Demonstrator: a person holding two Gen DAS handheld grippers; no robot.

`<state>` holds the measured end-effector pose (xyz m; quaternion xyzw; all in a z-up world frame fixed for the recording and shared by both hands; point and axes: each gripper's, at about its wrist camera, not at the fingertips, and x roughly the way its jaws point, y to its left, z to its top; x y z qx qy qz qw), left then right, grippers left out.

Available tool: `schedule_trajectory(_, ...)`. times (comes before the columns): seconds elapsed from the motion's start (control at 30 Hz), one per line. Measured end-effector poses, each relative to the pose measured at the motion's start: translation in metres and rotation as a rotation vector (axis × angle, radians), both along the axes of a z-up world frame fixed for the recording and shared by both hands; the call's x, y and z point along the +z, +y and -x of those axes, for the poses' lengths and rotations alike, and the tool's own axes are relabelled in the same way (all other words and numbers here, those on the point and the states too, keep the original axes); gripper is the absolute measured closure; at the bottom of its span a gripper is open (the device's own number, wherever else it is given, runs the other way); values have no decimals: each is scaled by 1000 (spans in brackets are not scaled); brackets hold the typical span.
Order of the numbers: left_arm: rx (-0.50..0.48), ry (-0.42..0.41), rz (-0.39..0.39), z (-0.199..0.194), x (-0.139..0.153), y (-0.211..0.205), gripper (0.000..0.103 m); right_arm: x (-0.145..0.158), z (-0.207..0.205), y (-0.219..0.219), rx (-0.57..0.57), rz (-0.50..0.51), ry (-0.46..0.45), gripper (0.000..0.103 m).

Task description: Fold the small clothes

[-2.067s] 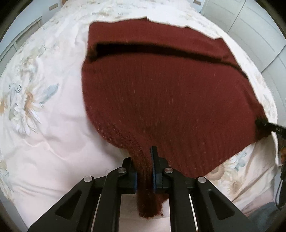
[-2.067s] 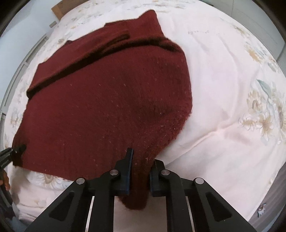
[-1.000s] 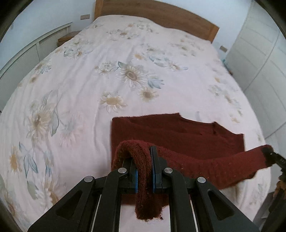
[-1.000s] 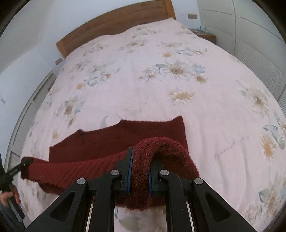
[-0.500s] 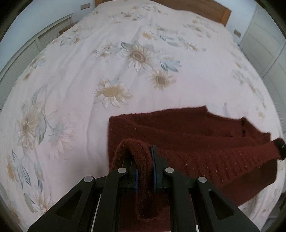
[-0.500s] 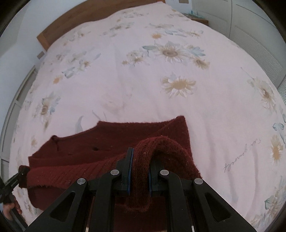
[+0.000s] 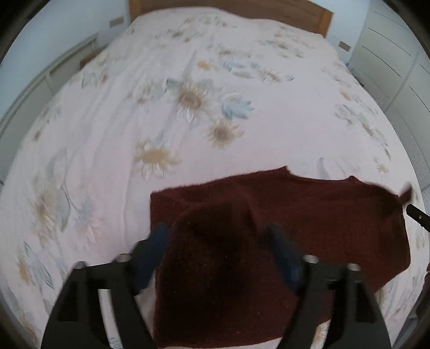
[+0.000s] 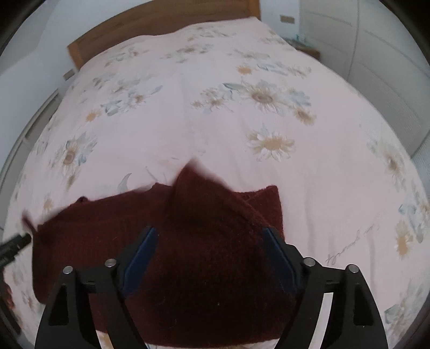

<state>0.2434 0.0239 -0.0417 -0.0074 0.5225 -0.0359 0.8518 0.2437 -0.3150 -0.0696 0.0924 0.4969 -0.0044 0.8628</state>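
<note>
1. We see the dark red knitted sweater point(image 7: 309, 212) lying folded at the near edge of the floral bedspread point(image 7: 188, 107).
2. Our left gripper point(image 7: 219, 239) is spreading its jaws, knit bunched loosely between them, pads clear.
3. Our right gripper point(image 8: 209, 241) is likewise opening over the sweater's right end, gripping nothing.

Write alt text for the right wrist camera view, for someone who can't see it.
The right gripper looks down with its jaws opening around a dark red knitted garment, which lies folded near the foot of a bed with a floral duvet. A wooden headboard stands at the far end.
</note>
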Motion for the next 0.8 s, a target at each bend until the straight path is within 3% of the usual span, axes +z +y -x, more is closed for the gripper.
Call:
schedule_trajectory(0.07, -12, -31, 3, 5, 9, -7, 8, 4, 8, 12, 32, 20, -22, 14)
schedule_trajectory(0.13, -26, -79, 3, 13, 19, -15, 1, 6, 16, 23, 62, 33, -40, 0)
schedule_trajectory(0.3, -69, -128, 15, 34, 20, -34, 1, -1, 39, 62, 156, 102, -68, 0)
schedule_trajectory(0.5, -145, -80, -39, 57, -27, -59, 1, -42, 60, 91, 210, 142, -20, 0)
schedule_trajectory(0.67, -146, -3, -108, 63, -72, -60, 1, -75, 66, 85, 190, 169, 28, 0)
schedule_trajectory(0.8, -114, 12, -104, 64, -84, -44, 1, -85, 68, 59, 141, 127, 37, 0)
